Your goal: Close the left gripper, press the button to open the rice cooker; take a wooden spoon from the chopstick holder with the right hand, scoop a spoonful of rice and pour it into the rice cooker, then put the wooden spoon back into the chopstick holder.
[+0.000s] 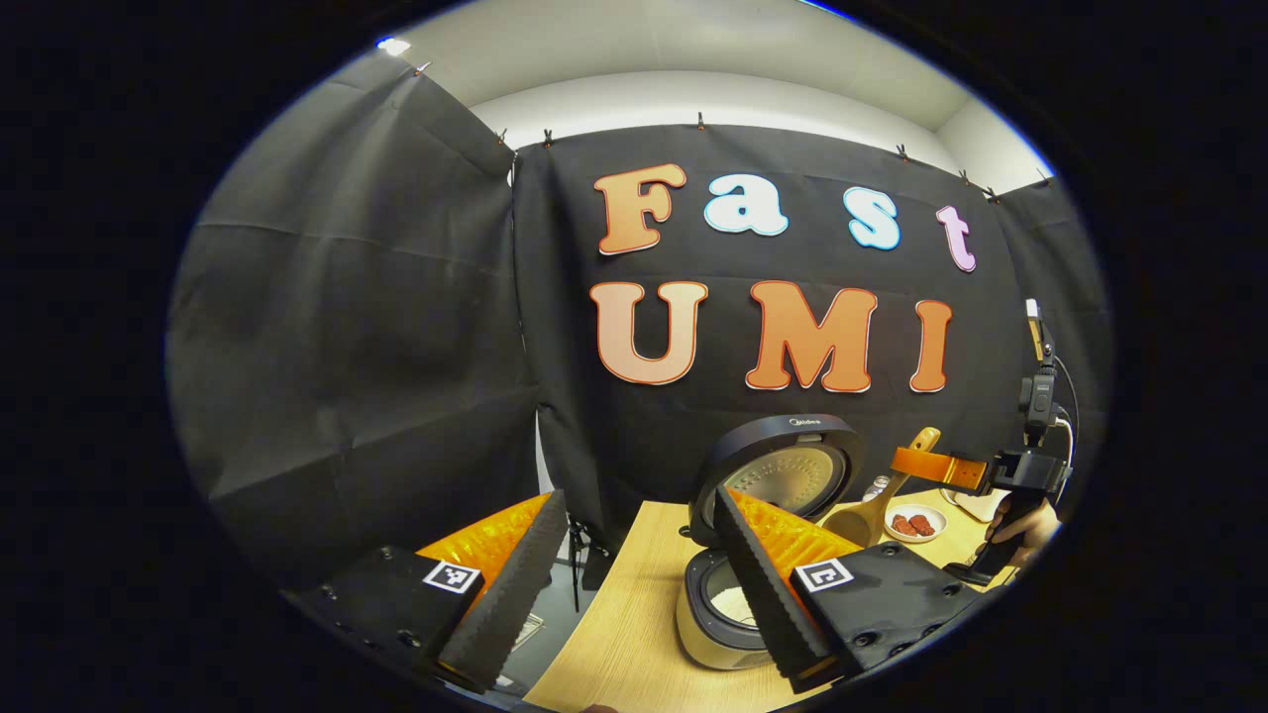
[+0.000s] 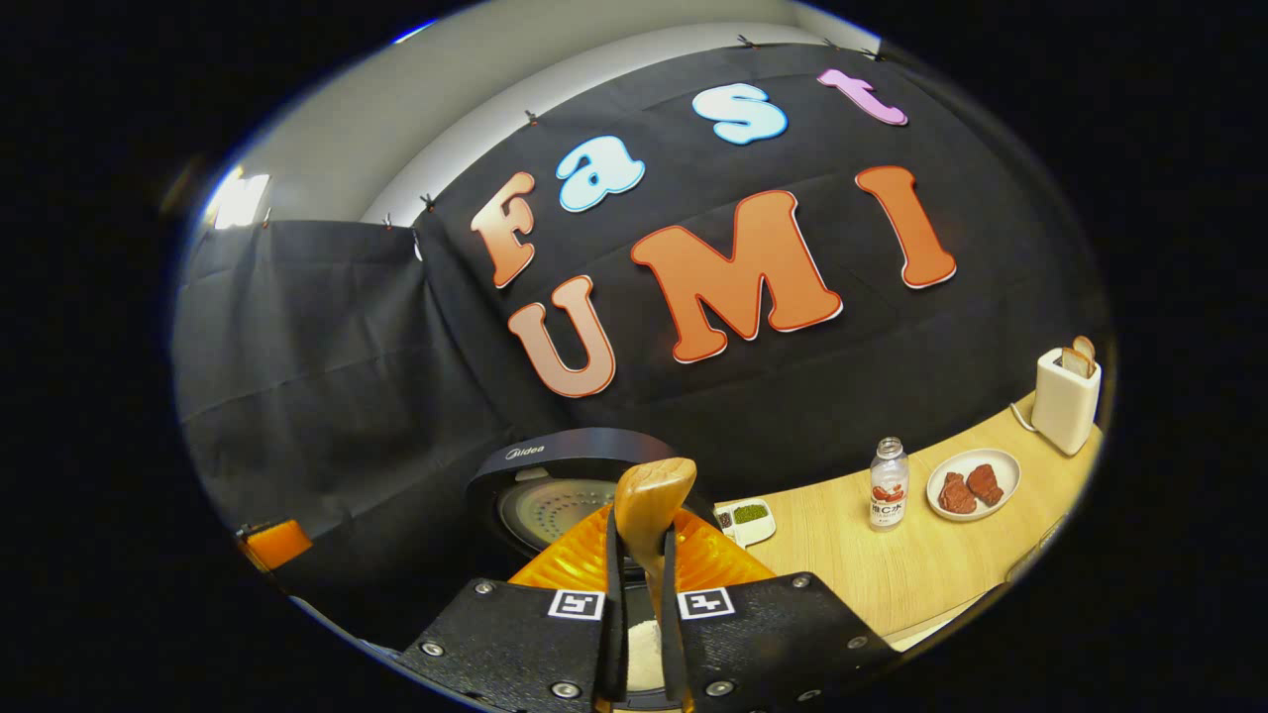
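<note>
Lid: rice cooker (image 1: 733,594) stands open at the table's (image 1: 624,614) left edge, button step judged done
Left gripper (image 1: 634,594): fingers held apart
Right gripper (image 2: 639,634): clamped on wooden spoon (image 2: 649,505), over the pot
Rice: seen inside; spoon's return to the holder is left

Clamped between the black-padded orange right gripper (image 2: 642,634): a light wooden spoon (image 2: 652,505), upright before the open black rice cooker lid (image 2: 555,475). Farther right on the pale wooden table (image 2: 842,555): small clear bottle (image 2: 889,483), white plate (image 2: 973,484), white toaster (image 2: 1067,398).
</note>
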Tool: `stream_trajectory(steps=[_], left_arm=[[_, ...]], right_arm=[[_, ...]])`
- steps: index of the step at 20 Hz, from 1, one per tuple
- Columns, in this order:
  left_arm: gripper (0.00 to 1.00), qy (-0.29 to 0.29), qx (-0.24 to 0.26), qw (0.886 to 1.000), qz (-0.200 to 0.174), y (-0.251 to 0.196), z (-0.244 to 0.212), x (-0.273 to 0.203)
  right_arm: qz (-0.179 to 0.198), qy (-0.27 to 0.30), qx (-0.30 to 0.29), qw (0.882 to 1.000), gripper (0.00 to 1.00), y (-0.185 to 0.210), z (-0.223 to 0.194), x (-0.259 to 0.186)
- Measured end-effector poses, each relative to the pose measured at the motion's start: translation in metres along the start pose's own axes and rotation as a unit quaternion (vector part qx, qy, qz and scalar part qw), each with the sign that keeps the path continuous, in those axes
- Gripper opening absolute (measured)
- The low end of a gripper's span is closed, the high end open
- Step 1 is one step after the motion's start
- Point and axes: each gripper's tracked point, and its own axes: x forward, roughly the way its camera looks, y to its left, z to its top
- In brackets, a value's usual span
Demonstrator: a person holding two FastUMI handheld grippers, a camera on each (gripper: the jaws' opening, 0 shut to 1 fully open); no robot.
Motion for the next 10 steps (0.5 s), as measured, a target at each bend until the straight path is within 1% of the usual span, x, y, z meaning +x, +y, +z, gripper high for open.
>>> stream_trajectory(steps=[4, 7, 10], left_arm=[[0.97, 0.003, 0.000, 1.000, 0.000, 0.001, -0.001, 0.000], [0.99, 0.004, -0.002, 1.000, 0.004, 0.002, -0.001, -0.001], [1.00, 0.007, -0.002, 1.000, 0.009, 0.004, -0.004, 0.001]], right_arm=[[0.011, 0.003, -0.046, 0.999, 0.13, 0.008, -0.012, 0.001], [0.017, 0.006, -0.091, 0.996, 0.13, 0.013, -0.019, -0.001], [0.033, 0.007, -0.110, 0.993, 0.13, 0.022, -0.025, 0.002]])
